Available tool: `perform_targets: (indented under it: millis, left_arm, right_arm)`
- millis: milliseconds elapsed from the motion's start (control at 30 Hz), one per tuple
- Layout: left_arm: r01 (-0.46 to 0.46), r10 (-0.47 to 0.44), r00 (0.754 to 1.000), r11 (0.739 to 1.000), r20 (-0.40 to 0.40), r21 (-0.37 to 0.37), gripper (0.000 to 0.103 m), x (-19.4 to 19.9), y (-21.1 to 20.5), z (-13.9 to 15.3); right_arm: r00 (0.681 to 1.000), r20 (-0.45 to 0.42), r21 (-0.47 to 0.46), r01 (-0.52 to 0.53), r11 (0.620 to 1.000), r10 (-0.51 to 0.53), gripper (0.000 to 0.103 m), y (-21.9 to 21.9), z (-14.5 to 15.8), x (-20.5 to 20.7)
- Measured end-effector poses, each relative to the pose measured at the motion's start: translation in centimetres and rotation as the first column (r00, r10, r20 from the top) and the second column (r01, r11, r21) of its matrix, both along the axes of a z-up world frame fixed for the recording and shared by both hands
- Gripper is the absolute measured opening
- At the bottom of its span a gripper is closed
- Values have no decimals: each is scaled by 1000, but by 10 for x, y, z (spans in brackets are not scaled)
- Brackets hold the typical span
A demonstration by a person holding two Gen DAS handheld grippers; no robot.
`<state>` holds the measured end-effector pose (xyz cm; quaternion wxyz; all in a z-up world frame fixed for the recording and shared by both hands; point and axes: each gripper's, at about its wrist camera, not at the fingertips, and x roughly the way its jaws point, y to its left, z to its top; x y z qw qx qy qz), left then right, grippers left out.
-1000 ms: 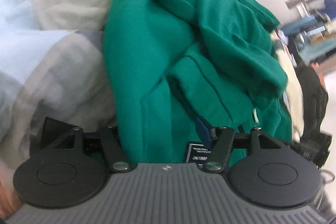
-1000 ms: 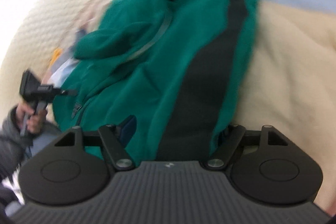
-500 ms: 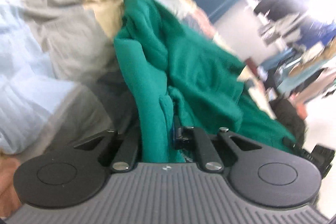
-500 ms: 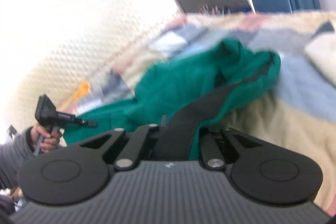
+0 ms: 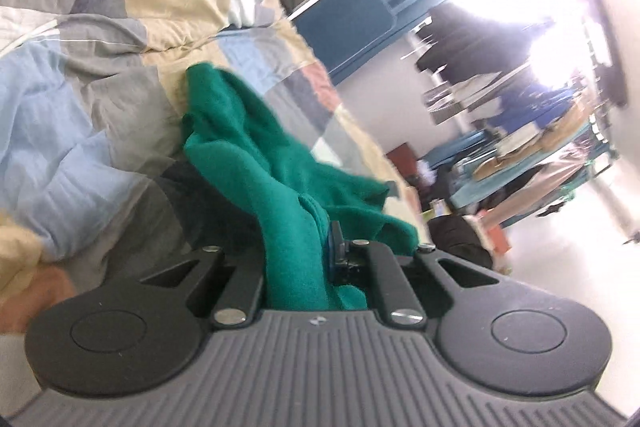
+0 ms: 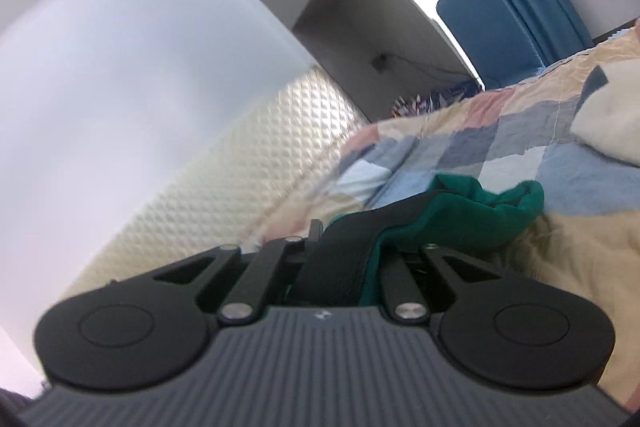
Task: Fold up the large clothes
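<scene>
The left hand-held gripper [image 5: 320, 259], wide apart a second ago, is now clenched on the green garment [image 5: 248, 147] and has lifted it off the quilted bed [image 5: 80, 99]. The right hand-held gripper [image 6: 344, 259] likewise grasps its black-trimmed edge; the garment looks ready to be spread out.

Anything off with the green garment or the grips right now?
Nothing stands out. Both the left gripper and right gripper are shut on the green garment, which trails bunched onto the patchwork quilt. No visible damage.
</scene>
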<state>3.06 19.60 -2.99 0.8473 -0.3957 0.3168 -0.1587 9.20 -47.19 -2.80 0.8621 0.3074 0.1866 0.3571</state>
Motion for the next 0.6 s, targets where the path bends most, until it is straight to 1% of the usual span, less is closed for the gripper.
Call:
perform_targets:
  millis: [67, 167, 233, 300, 333, 400, 467, 533, 567, 600]
  left_arm:
    - [10, -9, 999, 1000, 31, -15, 10, -11, 7, 5]
    - [6, -6, 999, 1000, 36, -25, 10, -10, 12, 2]
    - [-3, 5, 999, 998, 38, -62, 10, 0, 16, -4]
    - [-22, 26, 999, 994, 40, -104, 10, 17, 21, -12]
    - [-32, 38, 998, 991, 45, -129, 10, 28, 23, -14]
    - [-71, 79, 996, 985, 43, -156, 10, 56, 28, -16]
    - [-115, 121, 993, 977, 18, -182, 10, 90, 32, -17]
    - [-152, 155, 988, 973, 3, -176, 10, 125, 33, -16]
    - [-160, 162, 987, 974, 4, -164, 11, 141, 32, -16]
    - [-156, 159, 987, 980, 16, -124, 11, 159, 28, -15]
  right_arm:
    - [1000, -25, 42, -2, 999, 3, 8, -1, 0, -15]
    - [998, -57, 19, -8, 1000, 9, 8, 8, -1, -28]
    - [995, -104, 18, 3, 1000, -1, 8, 15, -6, -20]
    - [988, -151, 60, 50, 997, -41, 8, 19, -9, -9]
    - [986, -155, 65, 72, 995, -62, 8, 21, -8, -2]
    - [977, -180, 95, 129, 987, -110, 9, 25, -6, 19]
    - [965, -215, 123, 179, 976, -150, 9, 29, -6, 50]
    - [942, -260, 116, 250, 961, -214, 9, 36, -10, 86]
    - [921, -298, 96, 288, 953, -249, 9, 39, -12, 107]
    - [901, -331, 69, 319, 945, -281, 9, 41, -15, 122]
